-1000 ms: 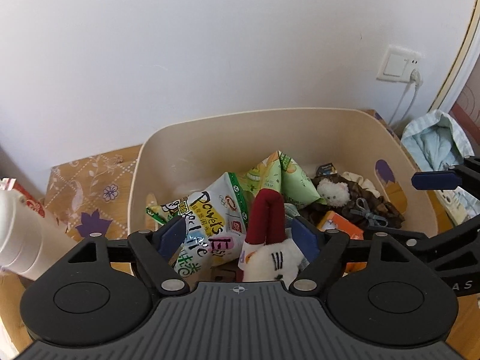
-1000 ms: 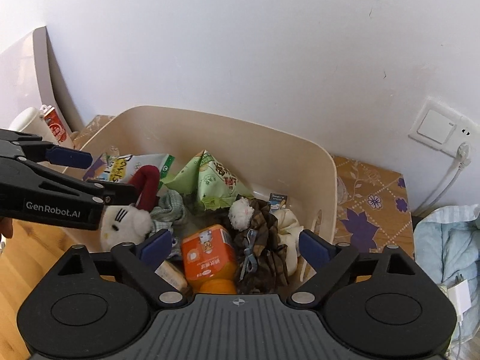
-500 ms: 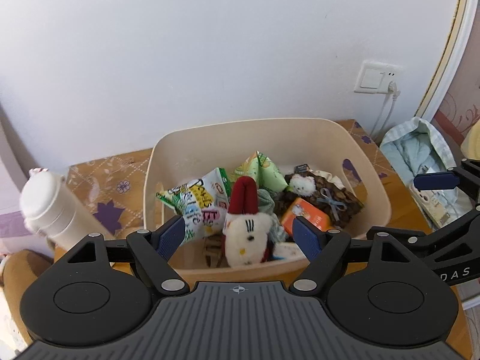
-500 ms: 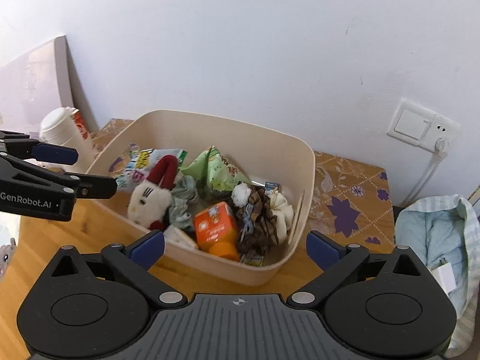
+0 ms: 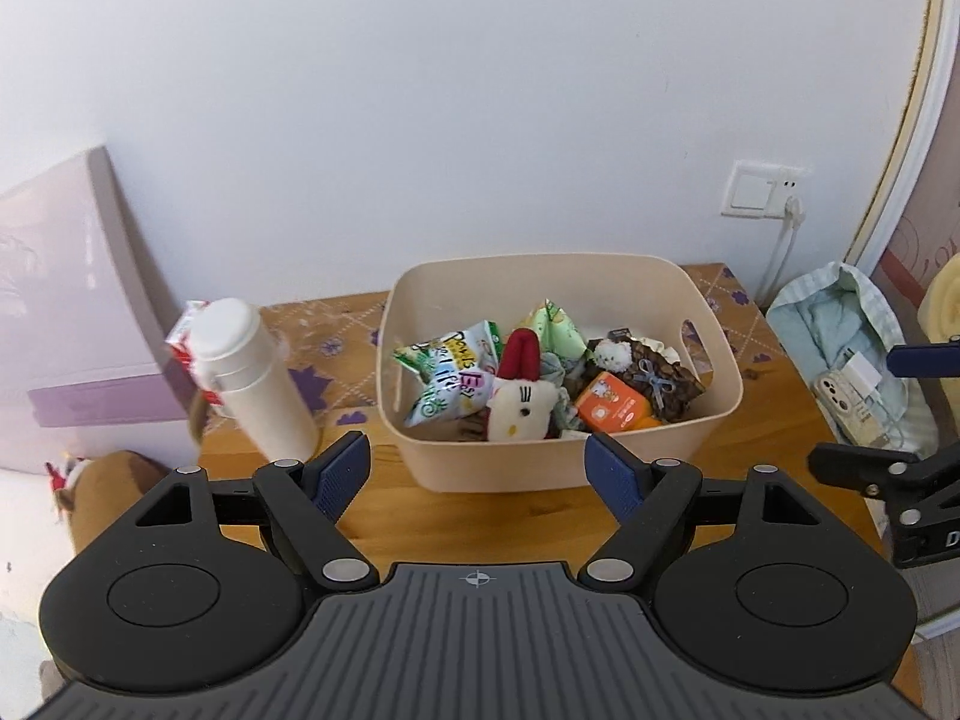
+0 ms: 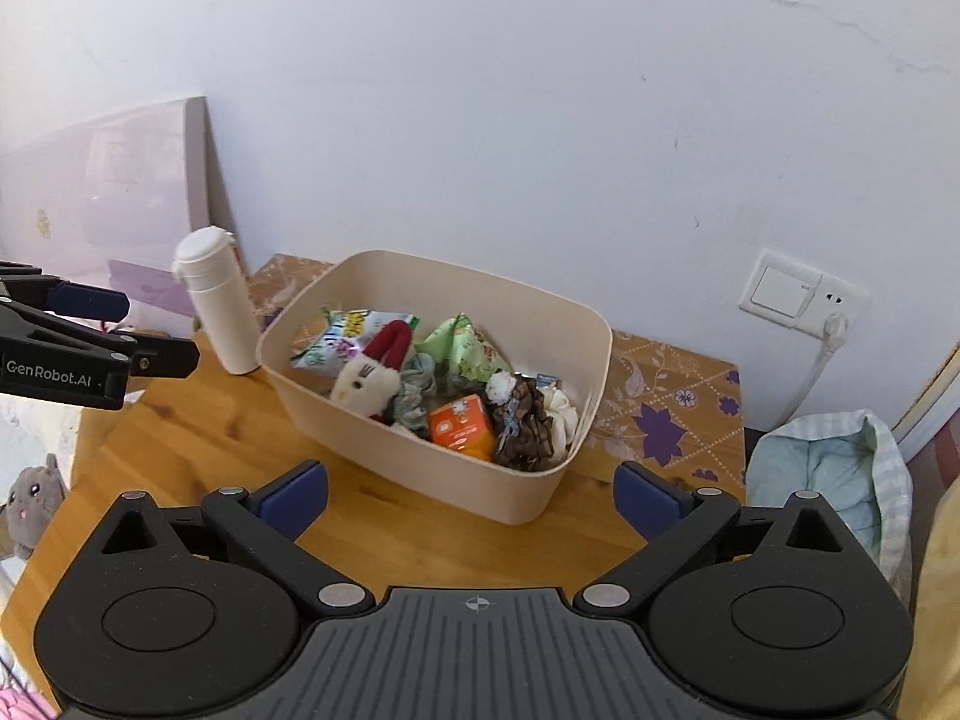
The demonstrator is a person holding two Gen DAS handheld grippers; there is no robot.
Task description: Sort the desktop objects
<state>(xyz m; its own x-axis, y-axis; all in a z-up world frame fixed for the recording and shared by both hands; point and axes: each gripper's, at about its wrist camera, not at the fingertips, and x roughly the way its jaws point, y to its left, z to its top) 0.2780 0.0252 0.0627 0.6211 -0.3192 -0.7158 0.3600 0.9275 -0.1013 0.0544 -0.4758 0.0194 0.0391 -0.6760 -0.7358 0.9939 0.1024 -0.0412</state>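
Observation:
A beige plastic bin (image 5: 540,468) (image 6: 420,468) stands on the wooden table. In it lie a white plush cat with red ears (image 5: 519,411) (image 6: 366,381), a snack bag (image 5: 447,381), a green packet (image 5: 555,327), an orange box (image 5: 612,408) (image 6: 459,426) and a brown scrunchie (image 5: 654,378). My left gripper (image 5: 477,471) hangs open in front of the bin, nothing between its fingers. My right gripper (image 6: 471,495) is open wide and empty too, back from the bin's near corner. Each gripper shows in the other's view, the left gripper (image 6: 90,330) at the left edge and the right gripper (image 5: 900,414) at the right edge.
A white bottle (image 5: 252,372) (image 6: 216,300) stands just left of the bin. A light blue cloth bag (image 5: 840,348) (image 6: 828,468) with a phone sits off the table's right side. A purple board (image 5: 72,300) leans at the left. A wall socket (image 6: 804,300) with a cable is behind.
Both grippers have drawn back and up from the bin. The plush cat that stood between my left fingers now lies in the bin. The bottle and table have come into view.

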